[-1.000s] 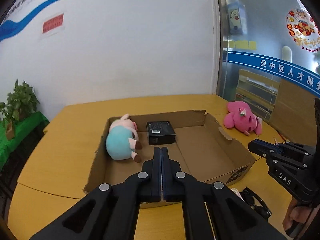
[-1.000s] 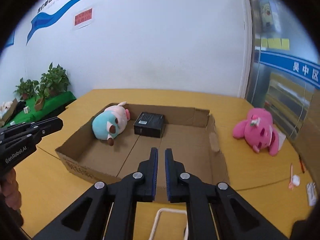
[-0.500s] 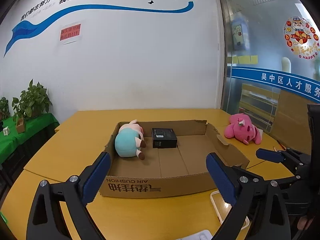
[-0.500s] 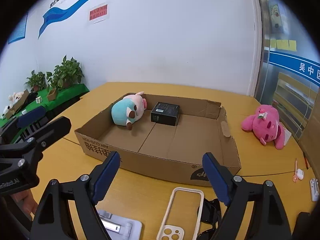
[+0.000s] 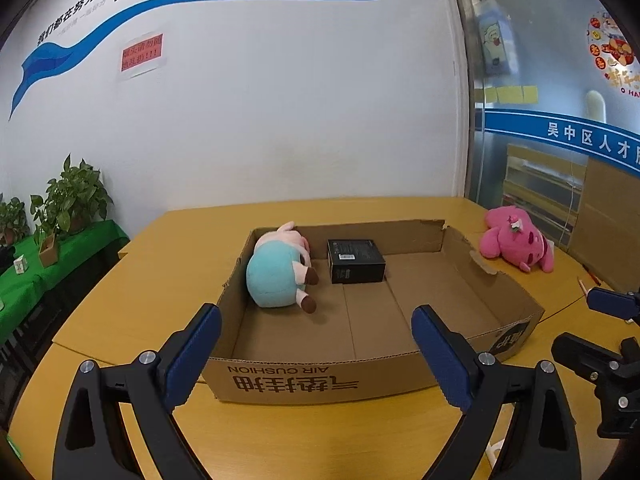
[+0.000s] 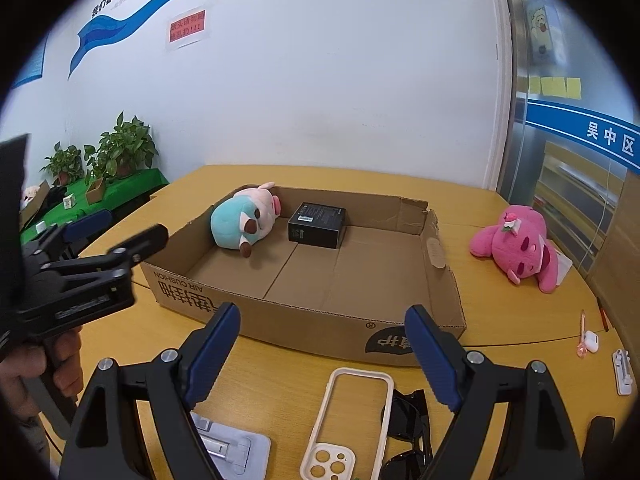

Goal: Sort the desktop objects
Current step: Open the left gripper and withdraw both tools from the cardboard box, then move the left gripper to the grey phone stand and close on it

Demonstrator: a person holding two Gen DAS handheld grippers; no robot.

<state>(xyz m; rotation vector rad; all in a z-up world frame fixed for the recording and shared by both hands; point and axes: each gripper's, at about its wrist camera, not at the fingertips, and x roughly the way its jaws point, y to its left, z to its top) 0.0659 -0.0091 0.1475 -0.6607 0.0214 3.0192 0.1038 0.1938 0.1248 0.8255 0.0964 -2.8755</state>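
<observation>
Both your left gripper (image 5: pixel 316 330) and right gripper (image 6: pixel 322 332) have gone from closed to wide open, empty; the phone case (image 6: pixel 346 424) lies just below the right one, the box (image 6: pixel 320 320) ahead.

Printed words on the box, wall and glass partition

The shallow brown cardboard box (image 5: pixel 320 380) carries "AIR CUSHION" upside down on its near wall, above larger Chinese characters. On the far white wall, blue lettering (image 5: pixel 68 20) reads "我们都在努力", with larger script "奔跑" above it. The red paper notice (image 6: pixel 187 27) below holds Chinese text too blurred to read. At right, the blue band on the glass (image 5: pixel 592 140) reads "吴中区人才".
</observation>
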